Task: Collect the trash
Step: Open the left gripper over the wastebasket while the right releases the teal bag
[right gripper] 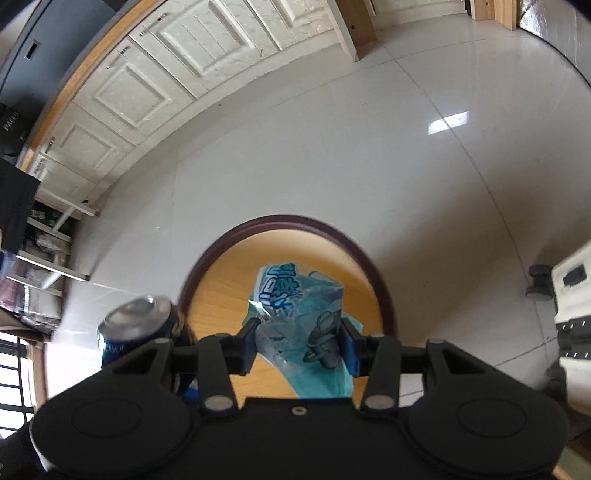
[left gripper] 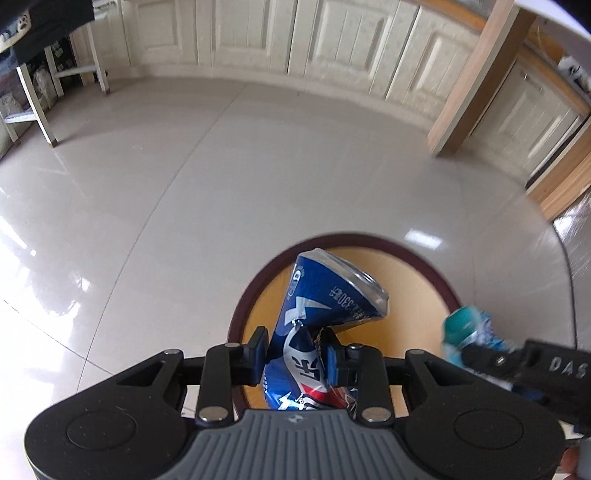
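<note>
over the round bin point(left gripper: 255, 295) on the floor: left hand-held gripper point(left gripper: 295, 356) is pinching a crushed blue can point(left gripper: 325, 295) at its dented waist, right hand-held gripper point(right gripper: 301, 341) is pinching a crumpled teal plastic wrapper point(right gripper: 306, 314). both items hang above the bin's opening, dark rim, wood-coloured inside. step looks like the drop-off, pickup done. next move: get each item fully inside the rim line, then spread the jaws; can sits near the left edge, so nudge inward first. wrapper is light, may cling to a pad. room: glossy pale tile floor point(left gripper: 184, 192), cream panelled cabinets point(left gripper: 258, 33), a wooden post point(left gripper: 476, 77), white frame legs at left.
</note>
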`<state>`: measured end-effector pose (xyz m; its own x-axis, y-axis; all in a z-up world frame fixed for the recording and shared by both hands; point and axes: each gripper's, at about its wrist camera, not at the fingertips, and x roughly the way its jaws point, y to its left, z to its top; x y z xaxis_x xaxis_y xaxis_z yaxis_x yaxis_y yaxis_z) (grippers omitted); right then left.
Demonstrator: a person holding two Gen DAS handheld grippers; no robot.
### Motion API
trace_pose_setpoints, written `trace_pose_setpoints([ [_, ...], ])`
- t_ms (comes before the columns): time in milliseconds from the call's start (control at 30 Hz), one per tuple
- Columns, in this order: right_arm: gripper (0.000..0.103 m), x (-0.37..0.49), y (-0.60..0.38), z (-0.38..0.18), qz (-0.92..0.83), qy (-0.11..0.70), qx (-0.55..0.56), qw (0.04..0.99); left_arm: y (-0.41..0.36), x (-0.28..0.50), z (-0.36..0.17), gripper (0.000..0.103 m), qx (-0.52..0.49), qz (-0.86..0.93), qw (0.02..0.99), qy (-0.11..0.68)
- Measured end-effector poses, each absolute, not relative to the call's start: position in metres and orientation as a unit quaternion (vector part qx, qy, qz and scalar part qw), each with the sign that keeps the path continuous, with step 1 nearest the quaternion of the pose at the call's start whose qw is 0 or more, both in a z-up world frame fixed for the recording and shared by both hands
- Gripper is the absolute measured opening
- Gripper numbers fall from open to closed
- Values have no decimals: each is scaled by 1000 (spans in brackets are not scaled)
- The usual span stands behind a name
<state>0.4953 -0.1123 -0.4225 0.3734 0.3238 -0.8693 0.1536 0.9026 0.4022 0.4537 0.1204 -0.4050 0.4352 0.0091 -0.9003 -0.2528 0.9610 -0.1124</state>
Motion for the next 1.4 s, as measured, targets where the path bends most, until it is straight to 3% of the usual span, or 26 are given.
trace_pose_setpoints([
  [733, 51, 507, -105, -460, 66, 582, 183, 790, 110, 462, -443, 32, -110, 53, 812, 570],
  [800, 56, 508, -104, -461, 65, 585, 178, 788, 112, 459, -442, 33, -109, 54, 814, 569],
  [867, 69, 509, -104, -462, 61, 591, 178, 785, 111, 458, -441, 33, -105, 58, 813, 570],
  [1000, 70, 510, -104, -461, 63, 591, 176, 784, 108, 458, -441, 34, -97, 63, 809, 576],
  [1167, 71, 510, -101, -460, 68, 595, 163, 784, 107, 459, -438, 51, -89, 69, 810, 575],
  [1400, 72, 507, -101, -452, 60, 588, 122, 797, 112, 457, -431, 66, -84, 83, 813, 571],
])
